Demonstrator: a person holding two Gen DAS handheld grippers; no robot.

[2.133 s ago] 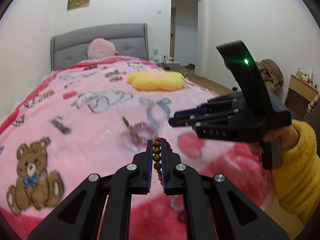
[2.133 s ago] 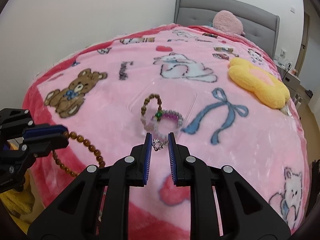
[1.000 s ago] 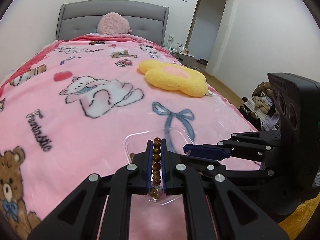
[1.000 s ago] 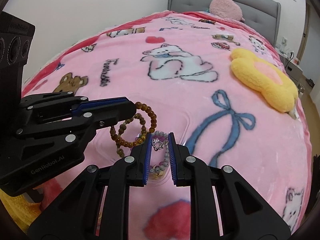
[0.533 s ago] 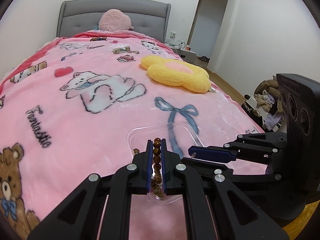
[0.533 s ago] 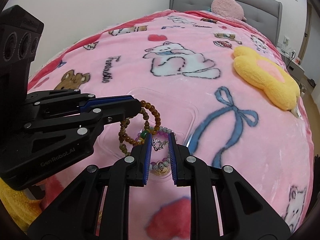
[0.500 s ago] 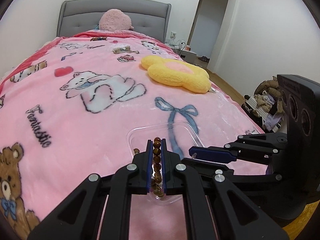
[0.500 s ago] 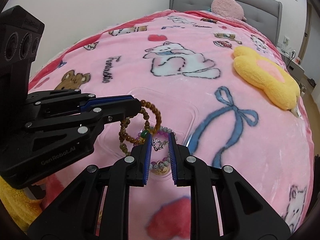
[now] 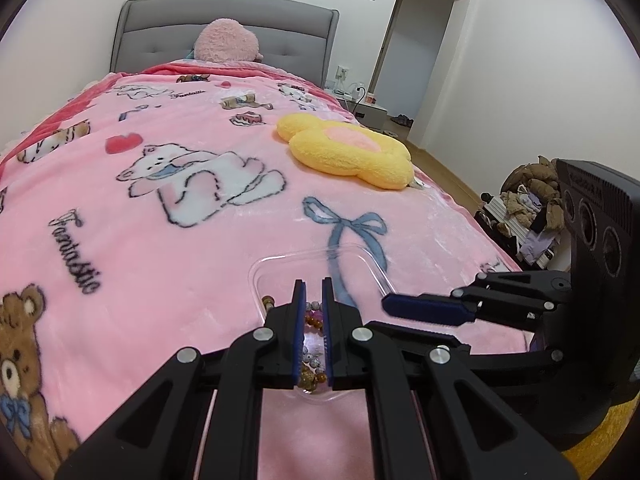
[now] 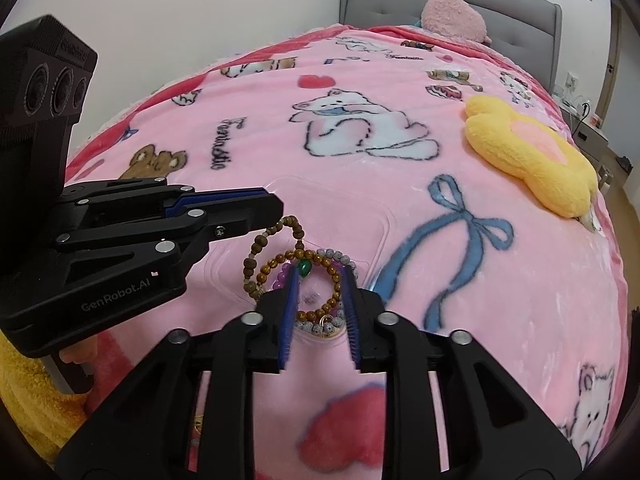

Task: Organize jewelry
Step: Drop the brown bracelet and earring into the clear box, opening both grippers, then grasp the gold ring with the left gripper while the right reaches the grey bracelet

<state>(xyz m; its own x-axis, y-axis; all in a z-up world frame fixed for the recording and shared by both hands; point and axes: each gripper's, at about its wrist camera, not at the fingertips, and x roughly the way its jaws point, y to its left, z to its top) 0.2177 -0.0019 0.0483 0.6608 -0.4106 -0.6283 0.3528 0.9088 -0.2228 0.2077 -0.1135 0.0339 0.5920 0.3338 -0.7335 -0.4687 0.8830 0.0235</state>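
A clear plastic tray (image 9: 360,258) (image 10: 360,208) lies on the pink blanket. In it lie several bead bracelets: an amber bead bracelet (image 10: 276,262), a dark wooden bead bracelet (image 10: 256,248), a grey and purple bead bracelet (image 10: 332,254) with a green stone (image 10: 305,268), and a small silver piece (image 10: 326,320). My left gripper (image 9: 311,284) is open just above the tray with beads (image 9: 314,322) showing between its fingers. It also shows in the right wrist view (image 10: 276,204). My right gripper (image 10: 320,276) is open over the bracelets; it also shows in the left wrist view (image 9: 390,304).
A yellow flower cushion (image 9: 348,156) (image 10: 528,160) lies further up the bed at the right. A pink plush (image 9: 226,42) leans on the grey headboard (image 9: 160,28). A pile of clothes (image 9: 528,196) sits off the bed's right side.
Both grippers have opened. The amber bead bracelet has dropped from the left gripper into the tray, and the silver piece has dropped from the right gripper among the bracelets.
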